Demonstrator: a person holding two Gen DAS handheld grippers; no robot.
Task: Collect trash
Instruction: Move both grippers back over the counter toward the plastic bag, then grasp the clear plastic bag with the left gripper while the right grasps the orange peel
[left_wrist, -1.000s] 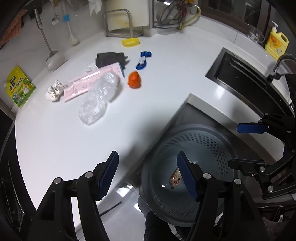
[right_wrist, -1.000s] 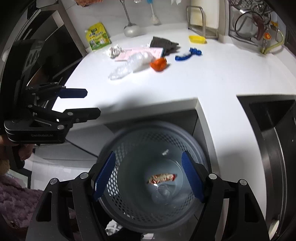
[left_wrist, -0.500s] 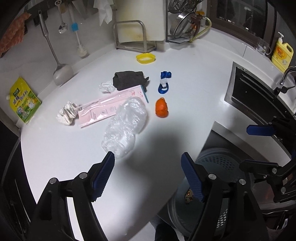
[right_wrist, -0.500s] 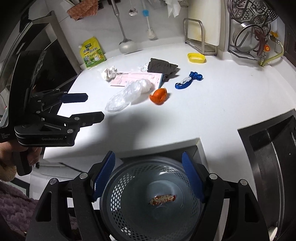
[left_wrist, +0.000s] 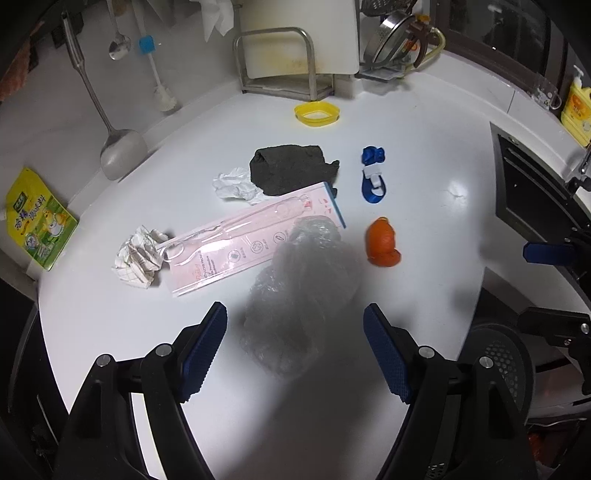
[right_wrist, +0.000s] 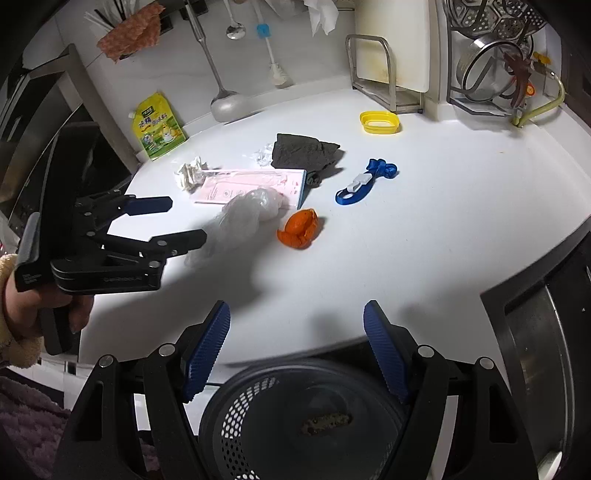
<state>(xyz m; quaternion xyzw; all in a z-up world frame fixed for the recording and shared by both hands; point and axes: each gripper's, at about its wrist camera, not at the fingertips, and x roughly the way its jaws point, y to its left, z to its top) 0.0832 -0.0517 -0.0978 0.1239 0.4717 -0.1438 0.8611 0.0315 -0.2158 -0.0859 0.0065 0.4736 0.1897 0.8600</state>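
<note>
— Trash is spread across the white table (left_wrist: 424, 177): a crumpled clear bag (left_wrist: 303, 291), an orange peel (left_wrist: 382, 243), a pink package (left_wrist: 240, 240), two paper wads, a dark rag (left_wrist: 291, 168) and a blue strap (left_wrist: 373, 173). Which goes first, do you think?

— The clear bag, I'd say. The left tool (left_wrist: 295, 350) hangs right over its near end, fingers apart with nothing between them, and the bag sits squarely in the gap as that camera sees it.

— And the right tool (right_wrist: 297, 350)?

— Also apart and empty, above the table edge, with the mesh bin (right_wrist: 258, 398) just below it. One scrap (right_wrist: 327, 421) lies at the bottom of the bin.

— How should the grab go?

— Come down on the bunched middle of the bag, not a loose corner; thin film slips and trails. Its far end overlaps the pink package, so I'd lift straight up before swinging away, or the package may drag along.

— Any risk to the peel?

— It lies just beside the bag on the right, apart from it. Keep the right finger inside that gap and it should stay put.
</note>
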